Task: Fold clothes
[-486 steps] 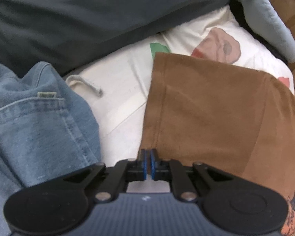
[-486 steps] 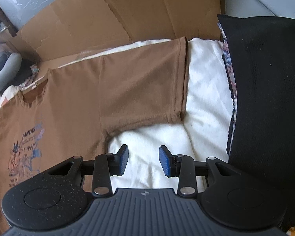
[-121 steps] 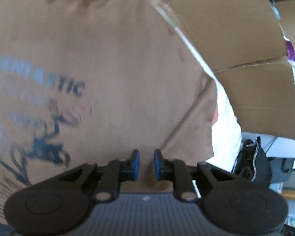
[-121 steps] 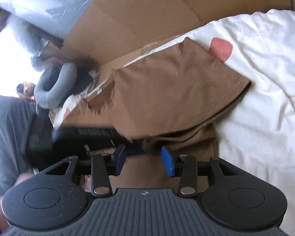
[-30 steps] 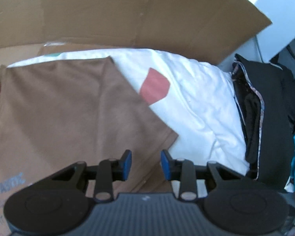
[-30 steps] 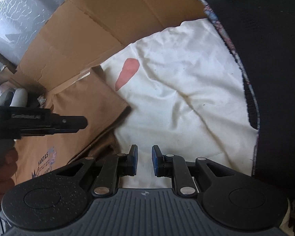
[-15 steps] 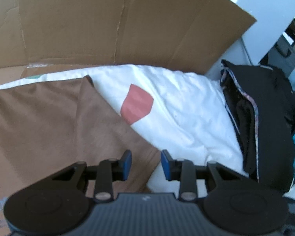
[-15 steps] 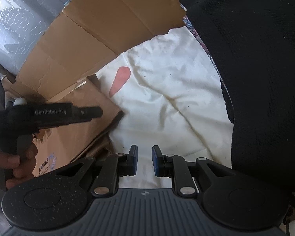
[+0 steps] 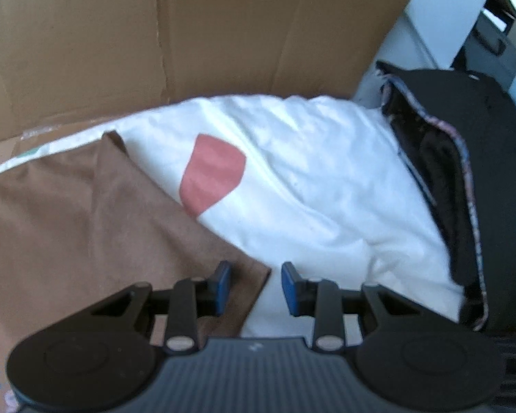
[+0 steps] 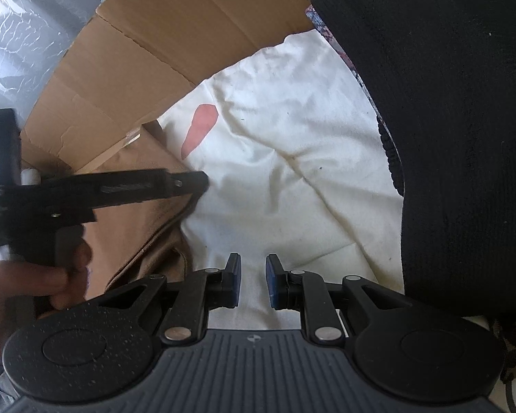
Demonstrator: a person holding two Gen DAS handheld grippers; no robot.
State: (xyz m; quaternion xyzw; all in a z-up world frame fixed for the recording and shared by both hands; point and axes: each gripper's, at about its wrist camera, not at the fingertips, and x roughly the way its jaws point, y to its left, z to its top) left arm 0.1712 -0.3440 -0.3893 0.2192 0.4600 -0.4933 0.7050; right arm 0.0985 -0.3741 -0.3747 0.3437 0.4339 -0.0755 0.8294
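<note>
Left gripper (image 9: pixel 253 287), half open and empty, was poised over the folded corner of the brown shirt (image 9: pixel 79 213) on the white sheet (image 9: pixel 320 186), where only the top layer could be pinched, undoing the fold.

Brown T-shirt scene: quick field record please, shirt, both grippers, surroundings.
garment: brown T-shirt, sleeve folded in, lying on white sheet
left gripper: open, nothing gripped, over the shirt's right-hand corner
right gripper: open a little, empty, over bare sheet
behind: cardboard standing at the far edge
right side: black fabric pile
sheet mark: red patch beside the shirt's edge
</note>
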